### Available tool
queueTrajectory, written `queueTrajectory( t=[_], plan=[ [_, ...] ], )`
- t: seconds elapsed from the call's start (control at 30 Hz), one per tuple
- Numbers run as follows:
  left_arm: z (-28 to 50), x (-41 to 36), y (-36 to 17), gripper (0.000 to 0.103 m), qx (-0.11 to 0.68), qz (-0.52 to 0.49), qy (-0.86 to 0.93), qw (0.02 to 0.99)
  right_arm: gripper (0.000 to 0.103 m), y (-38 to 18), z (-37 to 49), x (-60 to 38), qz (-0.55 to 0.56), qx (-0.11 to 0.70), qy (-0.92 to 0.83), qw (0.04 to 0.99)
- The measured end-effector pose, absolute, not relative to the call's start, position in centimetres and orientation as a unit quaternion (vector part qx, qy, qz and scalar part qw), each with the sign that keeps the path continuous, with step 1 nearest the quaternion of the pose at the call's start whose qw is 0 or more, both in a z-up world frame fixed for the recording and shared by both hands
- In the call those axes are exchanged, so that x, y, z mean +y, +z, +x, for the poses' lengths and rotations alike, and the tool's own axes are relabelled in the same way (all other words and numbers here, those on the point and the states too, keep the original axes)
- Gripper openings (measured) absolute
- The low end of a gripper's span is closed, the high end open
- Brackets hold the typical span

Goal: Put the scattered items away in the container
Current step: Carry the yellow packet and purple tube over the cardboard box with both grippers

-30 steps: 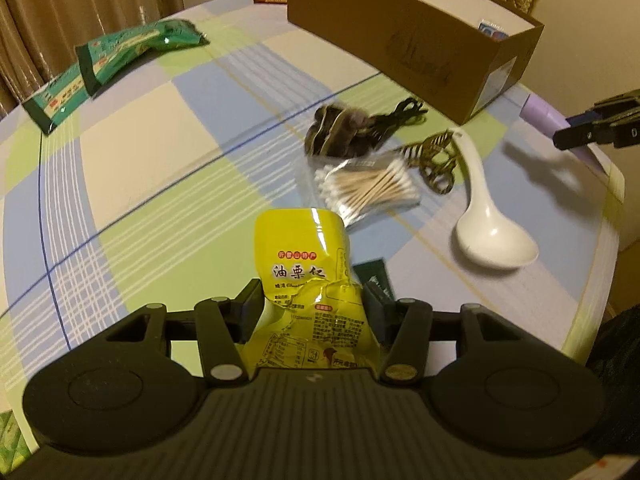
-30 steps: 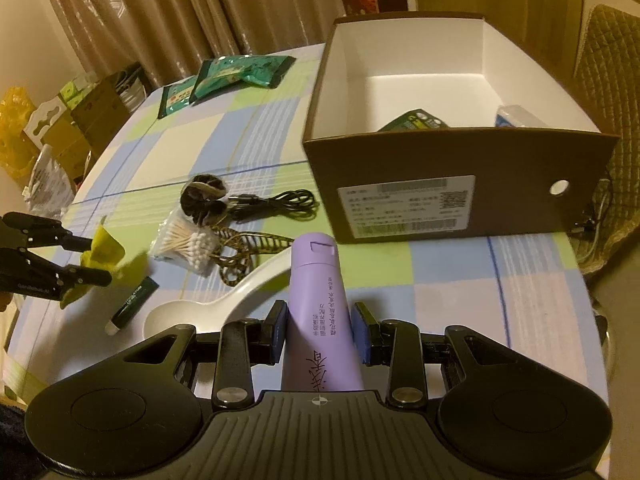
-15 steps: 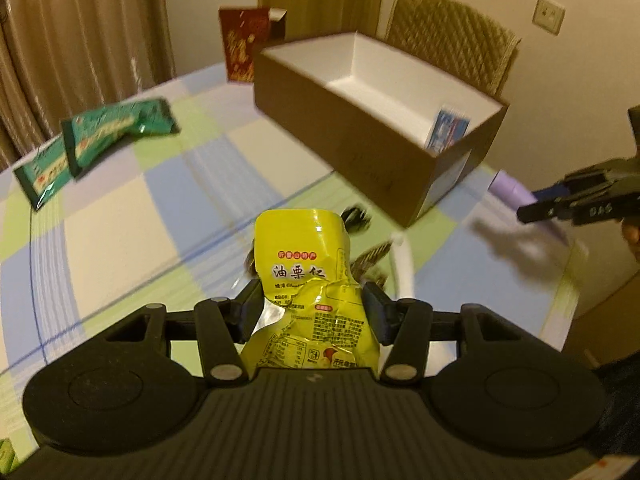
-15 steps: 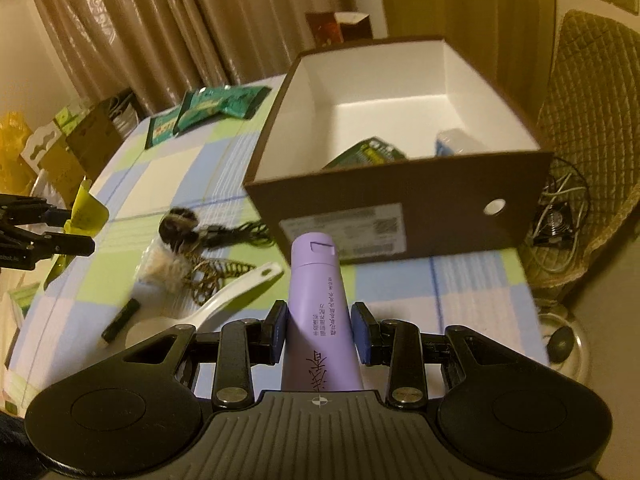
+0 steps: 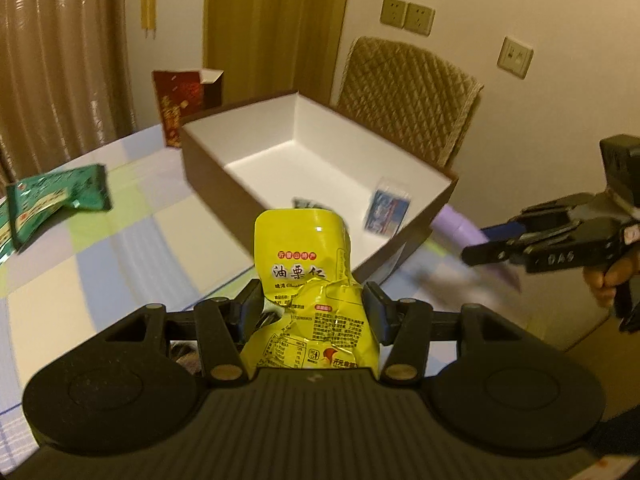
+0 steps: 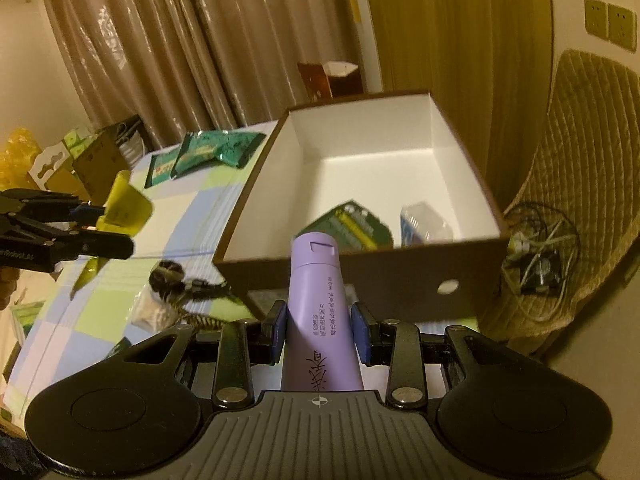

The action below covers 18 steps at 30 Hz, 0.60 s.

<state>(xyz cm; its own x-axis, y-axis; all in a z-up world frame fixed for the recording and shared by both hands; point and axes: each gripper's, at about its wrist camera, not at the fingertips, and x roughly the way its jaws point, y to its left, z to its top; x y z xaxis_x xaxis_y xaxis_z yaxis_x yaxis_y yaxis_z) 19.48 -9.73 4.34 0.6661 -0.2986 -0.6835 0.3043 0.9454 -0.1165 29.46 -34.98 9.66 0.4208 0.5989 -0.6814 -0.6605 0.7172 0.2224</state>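
Curtained room, bench (image 5: 120, 240) under a checked blue, green and cream cloth, quilted chair (image 5: 408, 92) behind it. Going left to right from my left wrist view: green snack packets (image 5: 60, 196) lie flat at the far left of the bench, well apart from everything else. A red carton (image 5: 180, 100) stands upright just behind the box. The brown box (image 5: 216, 184), white inside, sits open near the bench's far edge; a green pack (image 6: 352, 228) and a blue-and-white packet (image 5: 386, 206) lie in its near end.

My left tongs (image 5: 310, 308) are clamped on a yellow snack pouch (image 5: 308, 264), held upright in the air in front of the box's long side. My right tongs (image 6: 318, 332) grip a purple tube (image 6: 318, 304), cap forward, just short of the box's near wall; in the left view they show at the right edge with a hand (image 5: 608, 276) behind.

On the bench left of the tube I see a cotton swab bag (image 6: 152, 312), a dark cable bundle (image 6: 180, 280) and a hair clip (image 6: 204, 320), close together, blurred.
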Motion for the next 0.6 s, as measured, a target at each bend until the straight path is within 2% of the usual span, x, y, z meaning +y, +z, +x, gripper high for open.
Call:
queueTrajectory(
  t=[0.37,0.6],
  plan=[
    [26.4,-13.4,6.6,0.050,0.344,-0.037,-0.167,0.923,0.032,12.4,34.9,-33.8,-0.051,0.344,0.399,0.848],
    [31.7,-14.5,5.9,0.050,0.357,-0.044,-0.152,0.920,0.032,12.1,39.9,-31.5,-0.066,0.341,0.402,0.847]
  ],
)
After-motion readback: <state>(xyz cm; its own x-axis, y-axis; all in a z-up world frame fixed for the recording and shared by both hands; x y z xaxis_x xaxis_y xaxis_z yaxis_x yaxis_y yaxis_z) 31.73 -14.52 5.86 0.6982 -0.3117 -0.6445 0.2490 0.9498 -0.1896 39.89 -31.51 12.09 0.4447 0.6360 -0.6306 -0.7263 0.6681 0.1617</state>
